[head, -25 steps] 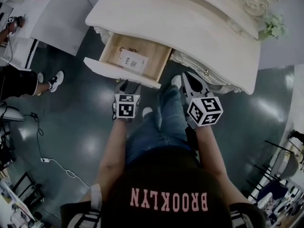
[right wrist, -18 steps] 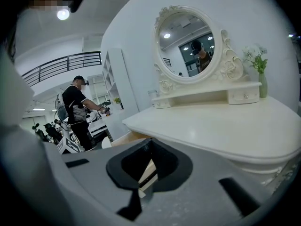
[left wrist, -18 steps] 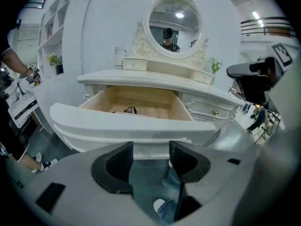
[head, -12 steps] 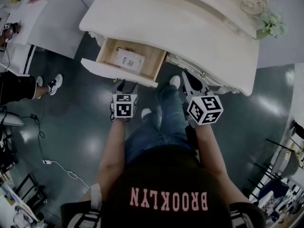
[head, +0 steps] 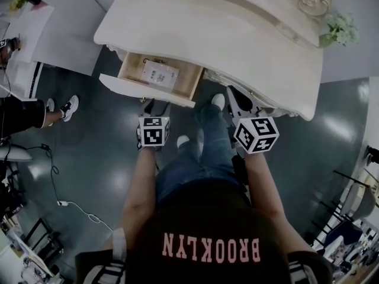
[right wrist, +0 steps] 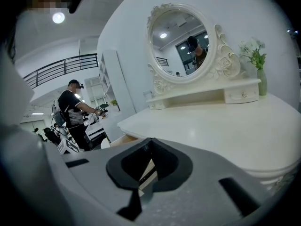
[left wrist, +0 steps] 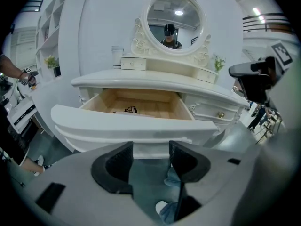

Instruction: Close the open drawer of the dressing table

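The white dressing table (head: pixel 237 34) fills the top of the head view. Its left drawer (head: pixel 157 74) stands pulled out, showing a wooden inside with a white printed card (head: pixel 159 73). My left gripper (head: pixel 156 107) is open just below the white drawer front (head: pixel 139 90). In the left gripper view that drawer front (left wrist: pixel 131 126) lies right beyond my left gripper (left wrist: pixel 151 157), whose jaws hold nothing. My right gripper (head: pixel 235 96) is shut and empty by the table's right front edge. In the right gripper view my right gripper (right wrist: pixel 150 142) points over the tabletop (right wrist: pixel 221 126) toward the round mirror (right wrist: pixel 181 41).
The holder's jeans legs (head: pixel 201 152) stand between the grippers. Another person's shoe (head: pixel 69 106) and a cable (head: pixel 71 203) are on the dark floor at left. A flower vase (head: pixel 340 31) sits on the table's right end. A closed drawer with a knob (left wrist: pixel 220 114) is at right.
The drawer shows less of its inside than a second ago and its front sits nearer the table. The left gripper has stayed close to that front. The right gripper has barely moved.
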A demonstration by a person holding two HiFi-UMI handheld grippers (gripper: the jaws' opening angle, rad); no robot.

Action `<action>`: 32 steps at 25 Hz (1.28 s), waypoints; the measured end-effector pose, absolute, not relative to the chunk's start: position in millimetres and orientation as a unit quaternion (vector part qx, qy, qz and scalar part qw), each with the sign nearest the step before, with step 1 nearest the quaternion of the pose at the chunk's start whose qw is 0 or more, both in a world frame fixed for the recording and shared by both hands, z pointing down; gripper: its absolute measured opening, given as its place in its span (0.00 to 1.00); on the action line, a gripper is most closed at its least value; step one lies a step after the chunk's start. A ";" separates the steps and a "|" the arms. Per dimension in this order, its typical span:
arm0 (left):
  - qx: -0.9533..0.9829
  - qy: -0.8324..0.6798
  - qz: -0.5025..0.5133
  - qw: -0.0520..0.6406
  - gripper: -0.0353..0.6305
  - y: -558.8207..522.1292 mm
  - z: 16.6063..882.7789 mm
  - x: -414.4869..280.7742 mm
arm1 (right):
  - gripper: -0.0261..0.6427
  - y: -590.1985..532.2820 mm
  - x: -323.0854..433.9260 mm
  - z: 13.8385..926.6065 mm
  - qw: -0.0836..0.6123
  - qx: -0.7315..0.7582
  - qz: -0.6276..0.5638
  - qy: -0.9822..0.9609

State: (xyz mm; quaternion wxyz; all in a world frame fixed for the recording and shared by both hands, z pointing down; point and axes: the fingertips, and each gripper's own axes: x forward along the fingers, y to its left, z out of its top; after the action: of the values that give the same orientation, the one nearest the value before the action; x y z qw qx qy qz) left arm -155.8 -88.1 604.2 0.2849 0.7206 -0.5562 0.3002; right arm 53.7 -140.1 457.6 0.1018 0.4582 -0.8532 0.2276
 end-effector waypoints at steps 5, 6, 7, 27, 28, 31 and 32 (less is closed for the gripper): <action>0.717 -0.560 0.304 0.284 0.38 -131.4 608.6 -146.0 | 0.03 -182.1 67.5 463.0 0.102 0.455 0.229 -0.854; 0.717 -0.561 0.304 0.283 0.38 -132.3 608.6 -146.9 | 0.03 -182.2 67.7 462.9 0.101 0.456 0.229 -0.854; 0.717 -0.561 0.304 0.282 0.38 -132.1 608.5 -147.9 | 0.04 -181.0 67.7 462.5 0.101 0.458 0.229 -0.853; 0.721 -0.554 0.312 0.276 0.38 -124.1 604.8 -144.6 | 0.04 -145.2 81.5 457.8 0.105 0.485 0.230 -0.837; 0.720 -0.555 0.312 0.276 0.38 -126.5 604.9 -144.0 | 0.03 -146.7 82.7 458.0 0.104 0.486 0.231 -0.837; 0.721 -0.553 0.314 0.275 0.38 -132.6 604.9 -142.2 | 0.03 -151.0 85.3 457.2 0.102 0.489 0.232 -0.835; 0.722 -0.553 0.314 0.274 0.38 -134.5 604.7 -141.7 | 0.03 -152.3 85.3 456.7 0.100 0.489 0.233 -0.835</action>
State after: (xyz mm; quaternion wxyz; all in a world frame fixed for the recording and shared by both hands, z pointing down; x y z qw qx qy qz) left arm -141.7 -134.5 604.7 0.2738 0.7218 -0.5529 0.3136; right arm 85.3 -152.3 456.7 0.1003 0.4892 -0.8346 0.2325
